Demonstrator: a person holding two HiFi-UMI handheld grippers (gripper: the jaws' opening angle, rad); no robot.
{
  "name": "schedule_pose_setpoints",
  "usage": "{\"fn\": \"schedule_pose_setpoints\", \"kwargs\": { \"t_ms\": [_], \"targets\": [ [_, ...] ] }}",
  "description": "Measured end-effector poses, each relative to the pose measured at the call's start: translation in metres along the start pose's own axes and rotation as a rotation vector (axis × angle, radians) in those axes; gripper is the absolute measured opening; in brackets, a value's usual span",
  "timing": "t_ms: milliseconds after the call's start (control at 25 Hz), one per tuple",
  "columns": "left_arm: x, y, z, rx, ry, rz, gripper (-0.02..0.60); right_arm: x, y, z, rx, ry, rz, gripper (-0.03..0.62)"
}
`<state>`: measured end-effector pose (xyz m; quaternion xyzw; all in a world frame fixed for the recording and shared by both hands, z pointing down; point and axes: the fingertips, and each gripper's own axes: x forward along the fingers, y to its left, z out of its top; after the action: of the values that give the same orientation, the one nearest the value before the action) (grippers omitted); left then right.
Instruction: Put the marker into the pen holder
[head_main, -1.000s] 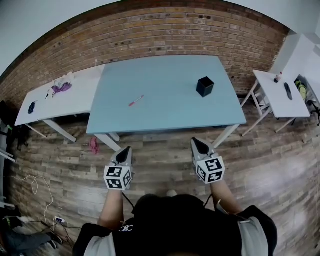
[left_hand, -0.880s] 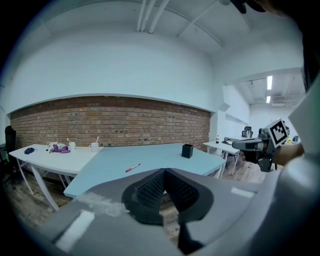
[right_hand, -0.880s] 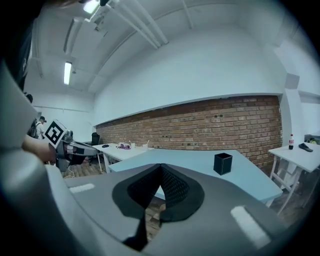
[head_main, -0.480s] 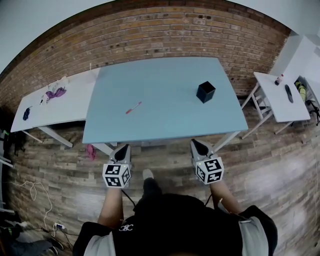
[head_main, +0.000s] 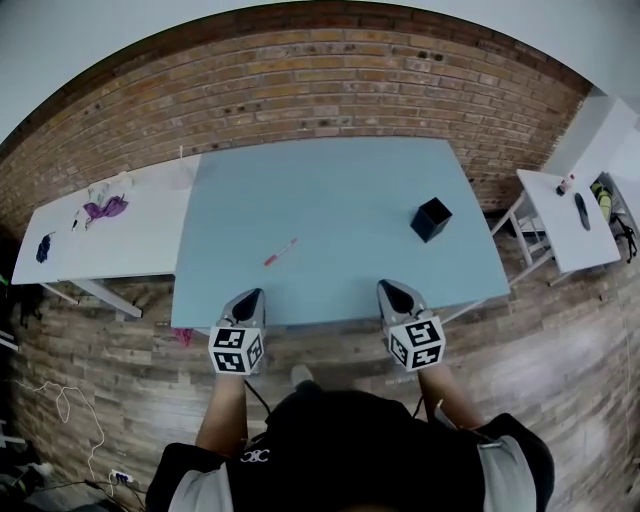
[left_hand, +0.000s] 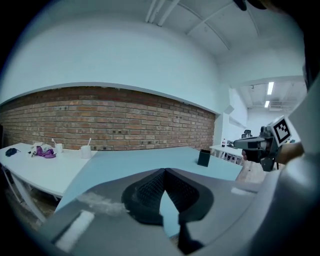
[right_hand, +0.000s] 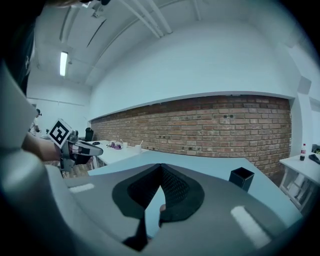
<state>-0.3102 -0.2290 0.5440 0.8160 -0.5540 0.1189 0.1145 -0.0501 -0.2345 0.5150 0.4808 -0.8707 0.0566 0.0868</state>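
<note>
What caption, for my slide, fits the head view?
Shut left gripper and right gripper at the table edge; marker lies left of pen holder.

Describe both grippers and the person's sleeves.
Left gripper and right gripper: grey bodies tapering to pointed tongs with black ribbed pads, each carrying a white cube of black square markers. The person wears a black top with short grey sleeves.

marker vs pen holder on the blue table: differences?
Pose: the marker lies flat, slanted; the pen holder stands upright, open top. Look: the marker is thin, reddish and white; the pen holder is a black square box. Place: marker left of centre, pen holder toward the right. Both rest on the blue table, well apart.
</note>
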Motion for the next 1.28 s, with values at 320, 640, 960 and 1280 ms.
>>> {"fn": "schedule_pose_setpoints", "kwargs": {
  "t_ms": [320,640,960,1280],
  "targets": [
    [0.044,0.064,0.02,-0.002,-0.001,-0.059,0.006,0.069,0.011,0.014,-0.012,0.024,-0.052,0.005],
    [0.073,0.099,0.017,-0.032,0.035,-0.074,0.006,0.113,0.013,0.031,-0.061,0.044,-0.053,0.005],
    [0.1,0.098,0.004,0.002,0.122,-0.063,0.006,0.134,-0.009,0.032,-0.024,0.037,-0.034,0.005],
    [0.124,0.088,-0.015,0.024,0.213,-0.04,0.063,0.128,-0.039,0.027,-0.009,0.043,-0.031,0.005]
  ]
}}
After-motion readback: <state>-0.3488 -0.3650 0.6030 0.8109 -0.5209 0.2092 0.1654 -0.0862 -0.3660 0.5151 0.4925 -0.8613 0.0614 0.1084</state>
